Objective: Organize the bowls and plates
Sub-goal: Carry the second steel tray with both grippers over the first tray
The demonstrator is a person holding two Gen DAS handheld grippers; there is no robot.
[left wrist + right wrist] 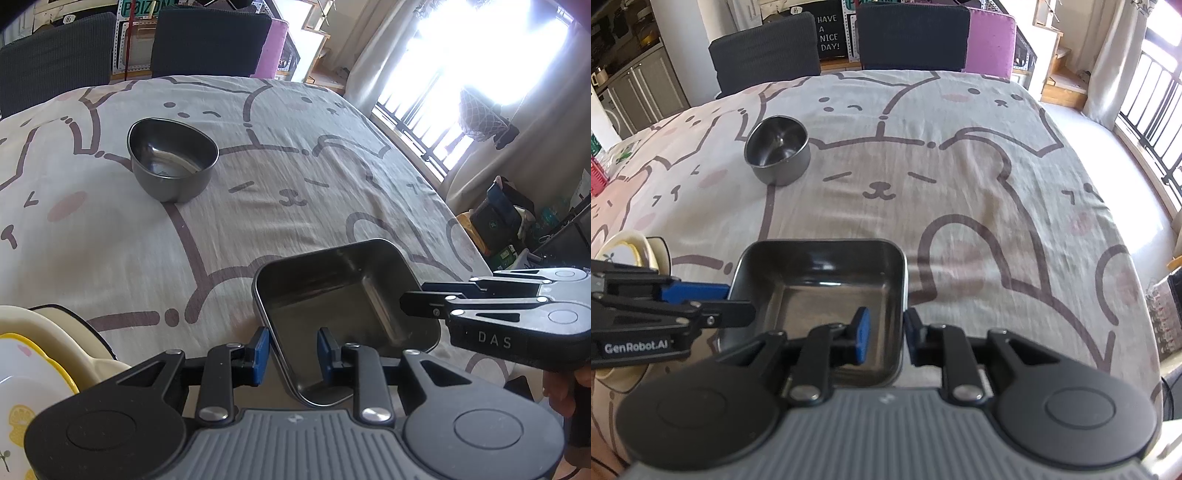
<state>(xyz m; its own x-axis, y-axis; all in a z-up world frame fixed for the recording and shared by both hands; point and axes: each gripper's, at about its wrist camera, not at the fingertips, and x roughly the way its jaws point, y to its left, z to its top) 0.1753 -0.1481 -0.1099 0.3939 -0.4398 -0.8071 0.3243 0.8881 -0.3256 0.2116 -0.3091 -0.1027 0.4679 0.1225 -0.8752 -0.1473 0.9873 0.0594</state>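
A square steel tray (343,306) sits near the table's front edge; it also shows in the right wrist view (820,288). My left gripper (293,350) straddles its left wall, one blue pad outside, one inside, a small gap to the wall. My right gripper (886,332) straddles its right wall the same way. It also shows in the left wrist view (424,304), where its fingers reach the tray's right rim. A round steel bowl (173,158) stands farther back on the left and appears in the right wrist view (778,149).
A stack of cream and yellow plates (33,354) stands at the front left and shows in the right wrist view (631,247). The cartoon-print tablecloth (295,177) covers the table. Dark chairs (764,51) stand behind the far edge. The table's right edge drops off toward a window.
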